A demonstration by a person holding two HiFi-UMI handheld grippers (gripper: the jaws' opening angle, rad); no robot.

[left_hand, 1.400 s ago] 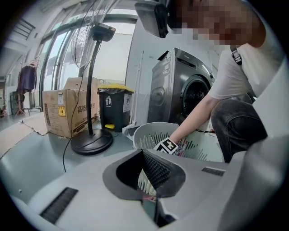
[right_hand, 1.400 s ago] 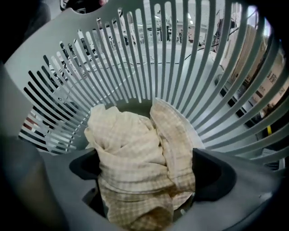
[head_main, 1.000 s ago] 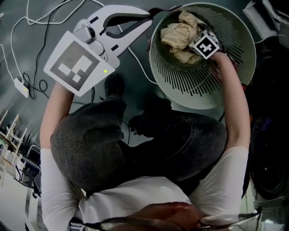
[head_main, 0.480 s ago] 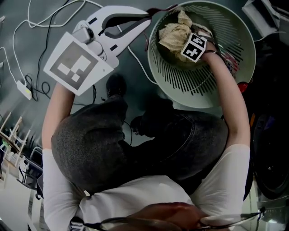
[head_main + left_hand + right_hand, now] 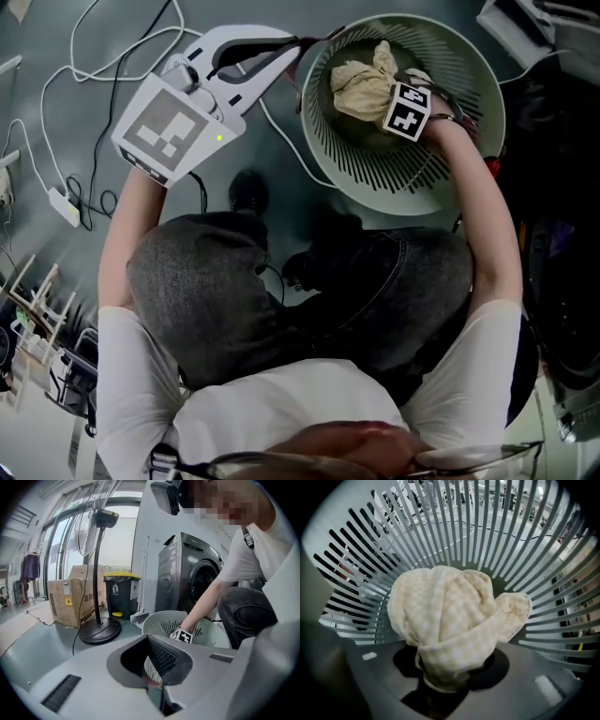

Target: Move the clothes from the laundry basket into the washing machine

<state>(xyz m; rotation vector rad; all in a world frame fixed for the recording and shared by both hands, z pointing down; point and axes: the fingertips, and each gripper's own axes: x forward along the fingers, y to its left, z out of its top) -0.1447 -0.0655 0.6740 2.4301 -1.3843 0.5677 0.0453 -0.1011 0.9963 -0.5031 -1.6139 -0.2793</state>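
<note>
Change, right gripper (image 5: 443,681): a second ago its jaws stood wide above the loose folds; they have just been closing and are now clenched on the cream checked cloth (image 5: 445,616).
Change, cloth: the folds that lay spread over the basket floor are now drawn up into one bunch that stands out of the jaws.
Meaning for task: pick-up appears complete; lift-out and carry to the washing machine (image 5: 187,573) are not yet done.
Task item location: the cloth is inside the laundry basket (image 5: 469,84), below its rim and toward its far left side.
Remaining load: no other garment shows; the part of the basket floor under the bunch is hidden.
Left gripper (image 5: 298,43): jaws drawn together at the tips, nothing held; it hangs just beside the basket's far left rim.
Destination: the washing machine stands to the right of the basket, behind the person's right arm (image 5: 487,225).
Obstructions: the slatted basket wall rings the cloth on all sides, so the bunch must clear the rim; a trailing corner could catch on a slat.
Surroundings: white cables (image 5: 84,56) on the floor at left; fan stand (image 5: 98,630), cardboard box (image 5: 65,602) and black bin (image 5: 121,592) well apart from the route.
</note>
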